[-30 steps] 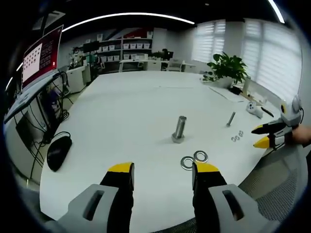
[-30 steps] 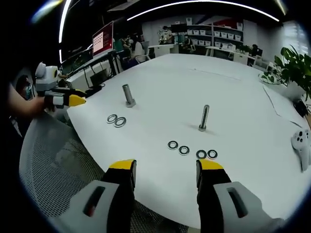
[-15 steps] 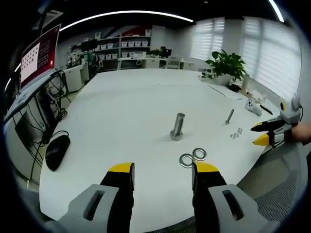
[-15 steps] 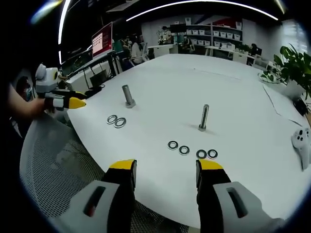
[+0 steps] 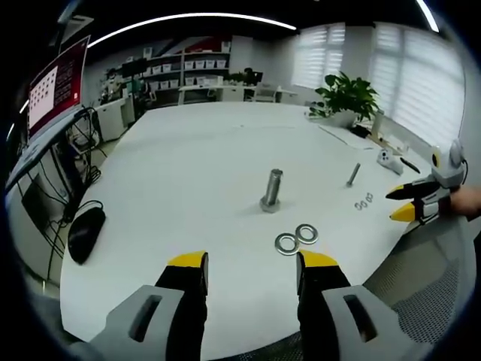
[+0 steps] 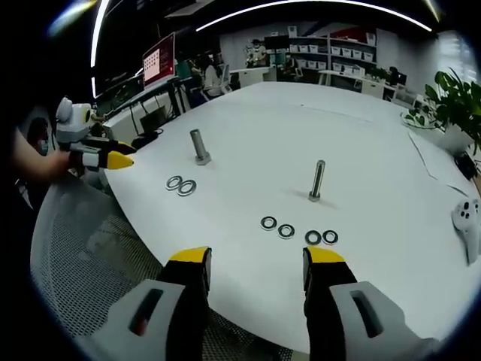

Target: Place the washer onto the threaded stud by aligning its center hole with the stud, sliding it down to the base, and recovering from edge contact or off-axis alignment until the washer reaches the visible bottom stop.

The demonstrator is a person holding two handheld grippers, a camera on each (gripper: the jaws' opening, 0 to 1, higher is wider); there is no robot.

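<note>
My left gripper (image 5: 251,272), wide open and empty, faces two washers (image 5: 296,239) near the worktop's edge, stud (image 5: 271,189) upright beyond.

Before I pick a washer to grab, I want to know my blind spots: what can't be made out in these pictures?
- Threads on the thin stud: too small, right gripper view.
- Small washers: tiny, their count unclear, left gripper view.
- Whether the two large washers overlap or just touch: too small.
- White controller: cut off by the picture's edge.
</note>
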